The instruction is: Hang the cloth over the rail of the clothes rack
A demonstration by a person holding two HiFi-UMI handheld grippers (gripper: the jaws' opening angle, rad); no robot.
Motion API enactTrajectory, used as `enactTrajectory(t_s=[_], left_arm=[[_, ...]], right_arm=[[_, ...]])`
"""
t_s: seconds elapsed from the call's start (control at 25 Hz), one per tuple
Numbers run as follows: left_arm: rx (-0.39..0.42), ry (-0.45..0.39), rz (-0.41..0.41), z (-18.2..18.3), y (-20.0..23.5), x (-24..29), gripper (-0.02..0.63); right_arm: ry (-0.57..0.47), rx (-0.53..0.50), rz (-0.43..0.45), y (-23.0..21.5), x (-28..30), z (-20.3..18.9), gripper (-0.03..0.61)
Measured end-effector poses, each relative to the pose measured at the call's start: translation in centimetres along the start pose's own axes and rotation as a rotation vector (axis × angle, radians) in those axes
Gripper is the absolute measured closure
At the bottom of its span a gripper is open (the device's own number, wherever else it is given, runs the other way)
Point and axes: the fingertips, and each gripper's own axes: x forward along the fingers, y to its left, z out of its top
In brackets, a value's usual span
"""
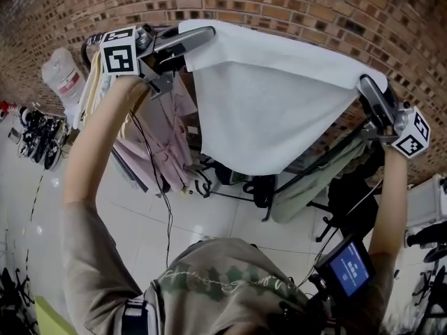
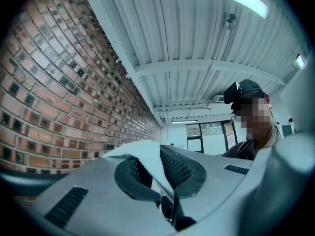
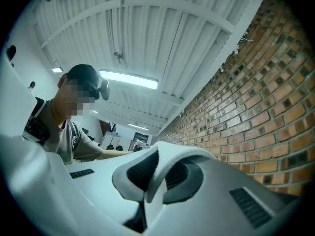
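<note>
L gripper & R gripper pinch white cloth, sagging btwn.

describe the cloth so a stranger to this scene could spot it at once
Against the brick wall, the left gripper and right gripper hold one cloth up between them. It is plain white and spread wide, unlike the pinkish garments hanging below.

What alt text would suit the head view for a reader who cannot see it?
The left gripper and right gripper hold a white cloth stretched between them, raised before a brick wall, above garments hanging on a clothes rack.
</note>
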Motion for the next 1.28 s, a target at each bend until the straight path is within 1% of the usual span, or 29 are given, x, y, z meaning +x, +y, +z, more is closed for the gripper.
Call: enactTrajectory(t_s=[0.12, 0.24, 0.48, 0.68, 0.92, 1.0, 1.16, 1.28], left_arm=[[0.001, 0.012, 0.004, 1.1, 1.0, 0.4, 0.6], [0.001, 0.004, 0.018, 2.7, 2.4, 0.8, 0.6], [0.007, -0.005, 0.107, 5.9, 6.3, 2.4, 0.6], [0.013, -0.023, 0.147, 8.0, 8.9, 3.1, 0.6], [0.04, -0.02, 0.175, 10.3, 11.8, 4.5, 0.6], [0.03, -0.019, 0.181, 10.6, 13.4, 4.9, 0.6], [-0.017, -0.016, 0.187, 10.5, 16.6, 5.5, 0.6], [-0.035, -0.049, 0.217, 11.3, 18.2, 5.5, 0.6]], right_arm=[[0.001, -0.011, -0.005, -1.3, 0.4, 1.0, 0.561], [-0.006, -0.03, -0.02, -2.5, 1.3, 2.6, 0.561], [-0.023, -0.054, -0.065, -6.2, 2.8, 5.1, 0.561], [0.004, -0.087, -0.099, -9.2, 3.8, 6.4, 0.561], [0.041, -0.108, -0.136, -13.4, 4.5, 7.4, 0.561], [0.037, -0.093, -0.146, -15.2, 4.9, 7.2, 0.561], [-0.014, 0.007, -0.153, -18.6, 5.4, 7.2, 0.561], [-0.019, 0.012, -0.167, -19.7, 6.4, 7.6, 0.561]])
